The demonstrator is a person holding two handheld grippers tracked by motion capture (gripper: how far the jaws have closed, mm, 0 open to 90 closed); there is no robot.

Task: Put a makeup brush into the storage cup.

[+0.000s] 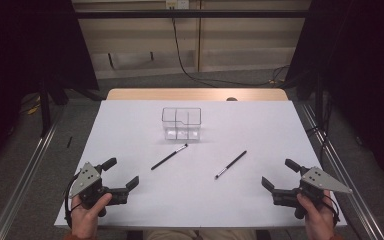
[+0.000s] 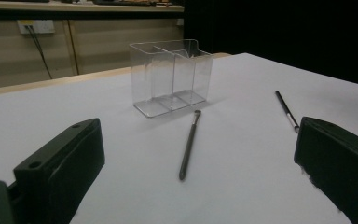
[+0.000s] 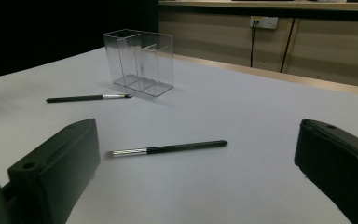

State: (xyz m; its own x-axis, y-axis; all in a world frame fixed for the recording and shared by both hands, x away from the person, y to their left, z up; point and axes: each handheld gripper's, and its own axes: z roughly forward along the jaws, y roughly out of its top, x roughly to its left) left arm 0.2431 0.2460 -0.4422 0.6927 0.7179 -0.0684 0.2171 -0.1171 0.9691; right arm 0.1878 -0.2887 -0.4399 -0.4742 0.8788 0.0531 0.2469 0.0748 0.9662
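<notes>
Left jaws: apart, nothing between them; left gripper [image 1: 121, 176] rests at the table's 7 o'clock corner, held by the left hand [image 1: 86, 212].
Right jaws: apart and empty too; right gripper [image 1: 280, 177] sits at 5 o'clock in the right hand [image 1: 316, 215].
Left brush [image 1: 169, 156]: just left of table centre, at 1 o'clock from the left gripper and well apart from it. From the left gripper view it lies straight ahead [image 2: 189, 144].
Left brush axis: long axis runs 7 to 1 o'clock in the high view; bristle tip at the 1 o'clock end, near the organiser's foot.
Right brush [image 1: 231, 164]: right of centre, at 10 o'clock from the right gripper; it lies flat ahead of the right jaws [image 3: 168, 149].
Right brush axis: also 7 to 1 o'clock, but the silver ferrule end points to 7, the dark handle end to 1.
Organiser [image 1: 181, 123]: clear, divided, upright, at 12 o'clock beyond both brushes; empty.
Handling: likely light, thin, stiff and prone to roll on the smooth white table [image 1: 130, 125]; bristles soft.
Grip spot: probably mid-handle, jaws across the axis, clear of the bristles.
</notes>
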